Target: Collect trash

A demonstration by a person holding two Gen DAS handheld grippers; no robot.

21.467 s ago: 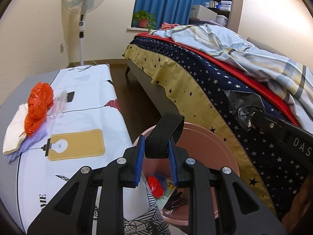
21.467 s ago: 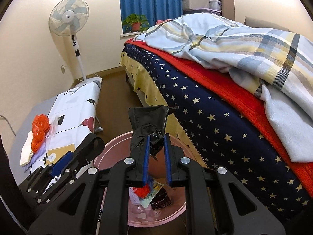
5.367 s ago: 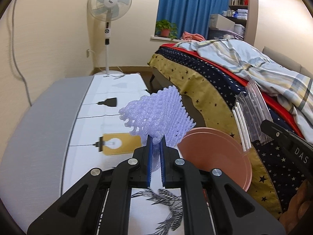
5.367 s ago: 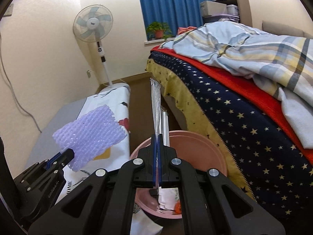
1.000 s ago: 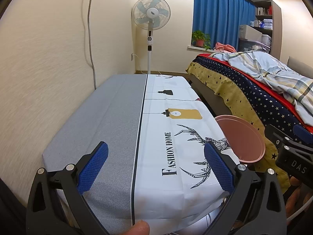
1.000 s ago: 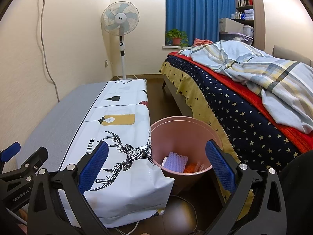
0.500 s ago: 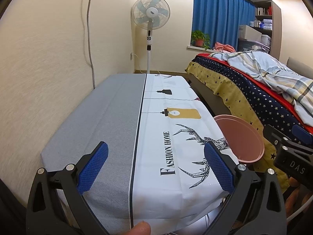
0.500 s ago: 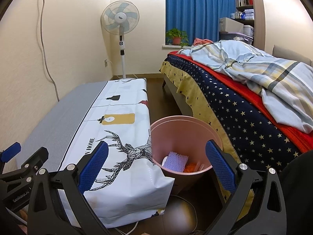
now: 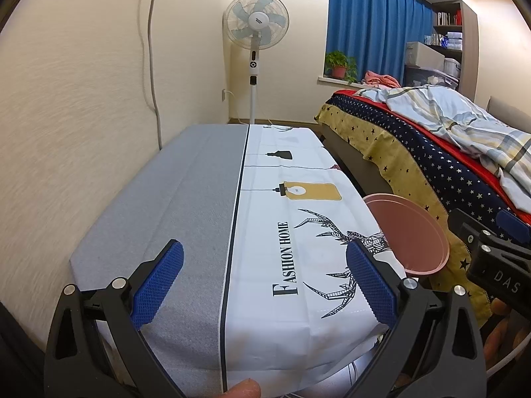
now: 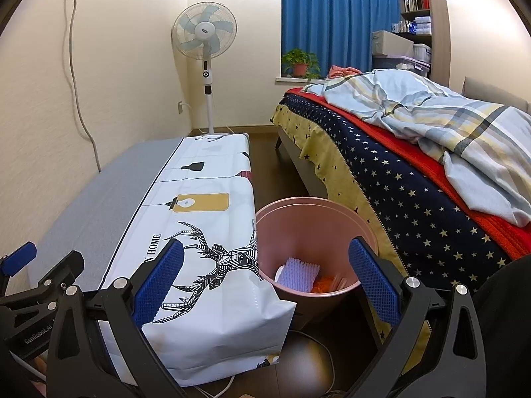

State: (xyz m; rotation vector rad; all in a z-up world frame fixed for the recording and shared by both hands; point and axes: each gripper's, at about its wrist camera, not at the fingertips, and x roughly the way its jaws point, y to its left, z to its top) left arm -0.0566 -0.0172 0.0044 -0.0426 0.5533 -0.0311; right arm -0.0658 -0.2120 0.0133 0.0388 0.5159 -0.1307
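Observation:
A pink trash bin point(image 10: 298, 214) stands on the floor between the low table and the bed; its rim point(image 9: 428, 232) also shows in the left wrist view. Inside lie a purple foam net point(image 10: 300, 273), orange plastic point(image 10: 323, 285) and some white scraps. My left gripper point(image 9: 264, 282) hangs wide open over the near end of the table, holding nothing. My right gripper point(image 10: 265, 280) is wide open too, held back from the bin and above it, empty. The right gripper's body point(image 9: 491, 258) shows at the right edge of the left wrist view.
The low table point(image 9: 199, 205) wears a grey and white printed cloth point(image 10: 205, 219). A bed with a star-pattern cover point(image 10: 398, 179) and a plaid blanket runs along the right. A standing fan point(image 9: 255, 30) and a potted plant point(image 10: 300, 63) are at the far wall. A cable point(image 10: 318, 341) lies on the floor.
Almost nothing differs over the last second: both grippers stay wide open and empty, with only a slight drift of the left wrist view.

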